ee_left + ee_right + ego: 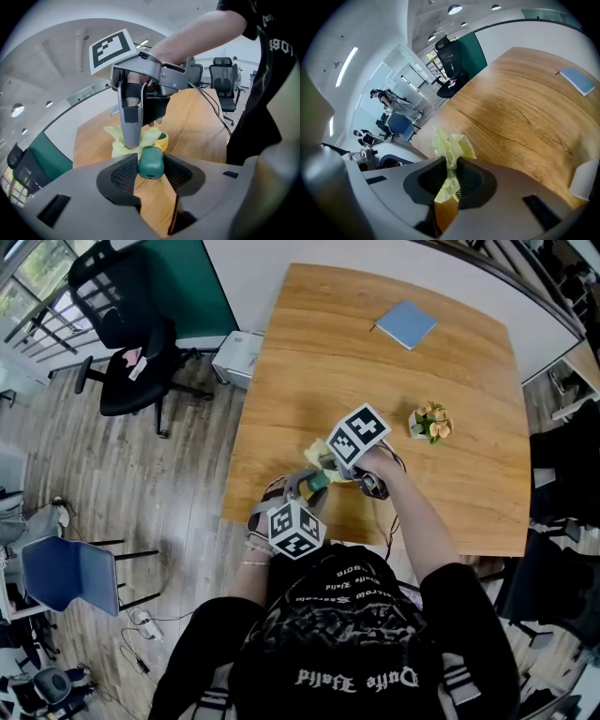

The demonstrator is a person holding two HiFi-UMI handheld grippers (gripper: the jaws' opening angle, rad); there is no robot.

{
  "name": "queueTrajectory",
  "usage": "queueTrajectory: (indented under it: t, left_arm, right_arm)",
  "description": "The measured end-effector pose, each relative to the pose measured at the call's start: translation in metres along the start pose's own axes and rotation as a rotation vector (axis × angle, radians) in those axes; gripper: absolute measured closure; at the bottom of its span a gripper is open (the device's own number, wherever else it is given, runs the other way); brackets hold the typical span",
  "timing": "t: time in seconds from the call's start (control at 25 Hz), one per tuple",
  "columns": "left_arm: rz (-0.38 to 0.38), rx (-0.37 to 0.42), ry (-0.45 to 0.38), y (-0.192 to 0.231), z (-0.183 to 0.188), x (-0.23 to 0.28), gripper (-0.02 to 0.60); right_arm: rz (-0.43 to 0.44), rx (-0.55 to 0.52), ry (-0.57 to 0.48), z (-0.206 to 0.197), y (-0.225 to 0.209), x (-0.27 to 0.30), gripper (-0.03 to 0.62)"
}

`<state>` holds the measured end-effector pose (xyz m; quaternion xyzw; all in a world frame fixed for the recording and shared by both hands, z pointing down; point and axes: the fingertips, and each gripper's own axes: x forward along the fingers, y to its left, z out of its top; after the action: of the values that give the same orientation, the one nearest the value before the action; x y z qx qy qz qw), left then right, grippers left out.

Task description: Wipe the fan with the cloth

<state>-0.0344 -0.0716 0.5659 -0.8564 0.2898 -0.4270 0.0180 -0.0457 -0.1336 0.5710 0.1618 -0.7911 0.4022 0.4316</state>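
Head view: person is at the near edge of the desk [375, 371], both grippers close together just left of that edge's middle. Left gripper [307, 488] has the fan [318, 482]. Right gripper [330, 465] sits just beyond it with the cloth [316, 454]. Too small here for contact detail.

Left gripper view: jaws partway closed and clamped on the fan's green handle, one pad each side. The yellow fan head sticks out ahead. The cloth is bunched against it, with the right gripper's tip pressing down into the cloth.

Right gripper view: jaws nearly together, pinching a twisted wad of the cloth. The fan doesn't show here.

Progress, my read: pick-up and first contact are done and the wipe looks under way. The cloth hides most of the head, so I can't tell how much is covered. Probably the rest of the head and the handle are left.

Around: blue notebook [405, 324] towards the far edge. Flower pot [430, 422] towards the right edge, near the right gripper but apart. Office chair [131, 343] on the floor off the left edge. None of them obstructs. The only blocker is the left jaws covering the handle, which likely needs a regrip to wipe.
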Motion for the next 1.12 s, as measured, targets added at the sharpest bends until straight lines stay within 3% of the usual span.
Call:
queueTrajectory:
  t: [0.12,0.4,0.56,0.88,1.12]
  left_arm:
    - [0.001,0.031,0.006,-0.002,0.001,0.002,0.39]
    - [0.0,0.023,0.013,-0.004,-0.005,0.005,0.39]
    - [-0.003,-0.052,-0.005,-0.007,-0.012,0.008,0.39]
    - [-0.023,-0.186,-0.003,-0.01,-0.026,0.011,0.388]
    - [-0.041,-0.252,0.008,-0.012,-0.033,0.013,0.389]
  right_arm:
    - [-0.042,0.007,0.006,0.002,-0.014,-0.003,0.53]
    - [-0.063,0.114,-0.027,0.006,-0.047,-0.007,0.53]
    - [-0.043,0.164,-0.035,0.001,-0.062,-0.007,0.53]
    - [0.081,0.315,-0.047,-0.014,-0.076,-0.013,0.531]
    - [0.107,0.339,-0.086,-0.033,-0.083,-0.019,0.531]
